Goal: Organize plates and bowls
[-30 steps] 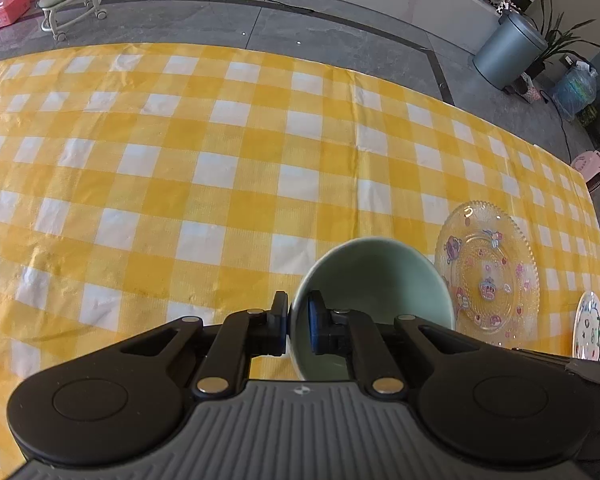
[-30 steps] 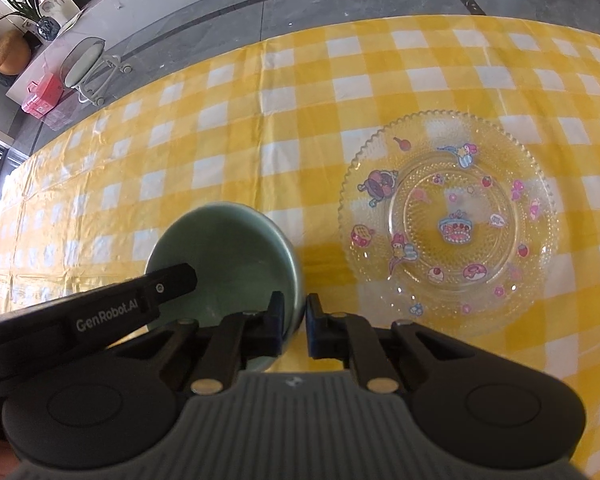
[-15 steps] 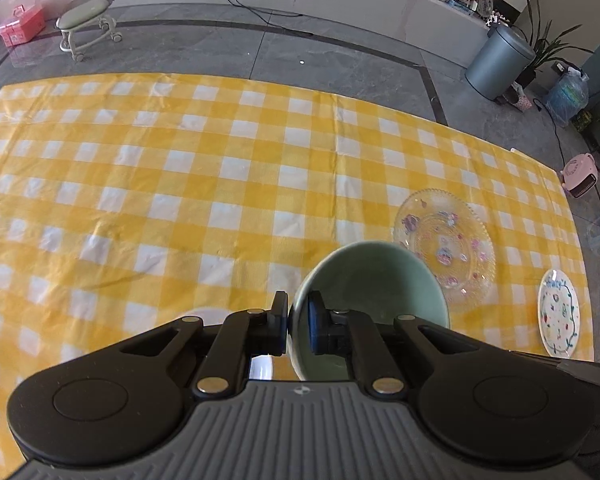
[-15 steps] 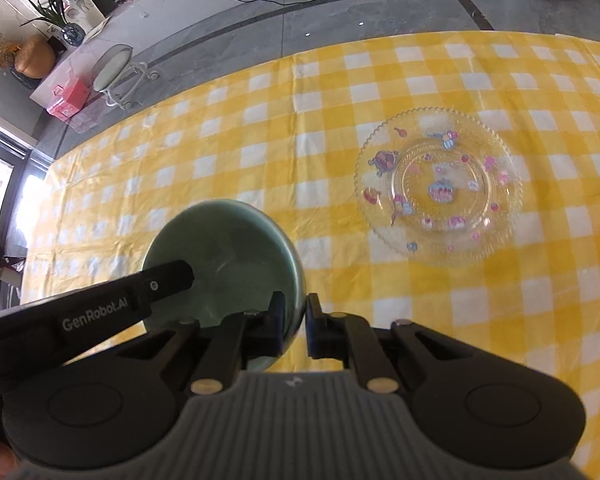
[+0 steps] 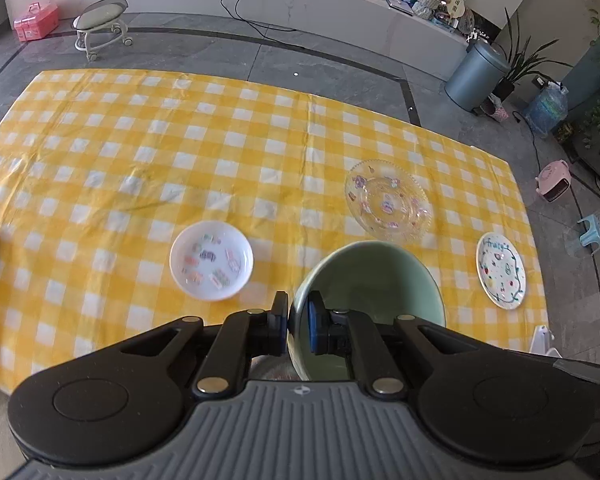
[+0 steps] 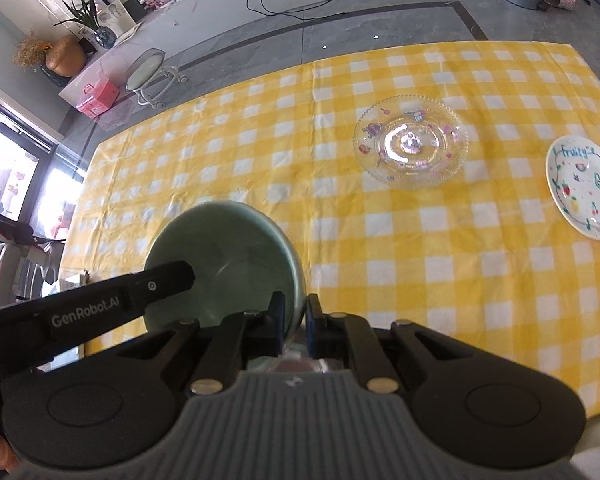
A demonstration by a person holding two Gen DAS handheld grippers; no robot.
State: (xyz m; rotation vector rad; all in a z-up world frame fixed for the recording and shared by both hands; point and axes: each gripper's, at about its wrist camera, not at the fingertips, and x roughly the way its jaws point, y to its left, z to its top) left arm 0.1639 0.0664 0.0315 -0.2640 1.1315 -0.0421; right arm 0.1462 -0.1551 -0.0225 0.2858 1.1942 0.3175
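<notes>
Left hand-held gripper [image 5: 298, 322]: gripping the green bowl [image 5: 374, 276] by its rim.
Right hand-held gripper [image 6: 294, 322]: pinching the opposite rim.
Bowl: hanging above the counter [image 5: 180, 152] (yellow checked cloth).
Plates: glass plate [image 5: 388, 204], white dish [image 5: 211, 266] and fruit plate [image 5: 500, 270] are lying apart.

"GenRobot.AI" is showing in pale letters along the black arm of the left gripper [image 6: 132, 300] crossing the right wrist view. "Fruity" is curving in blue handwriting across the top of the white plate [image 6: 584, 186] near the checked cloth's right edge; in the left wrist view the same word looks like "Fruity" but is blurring.
</notes>
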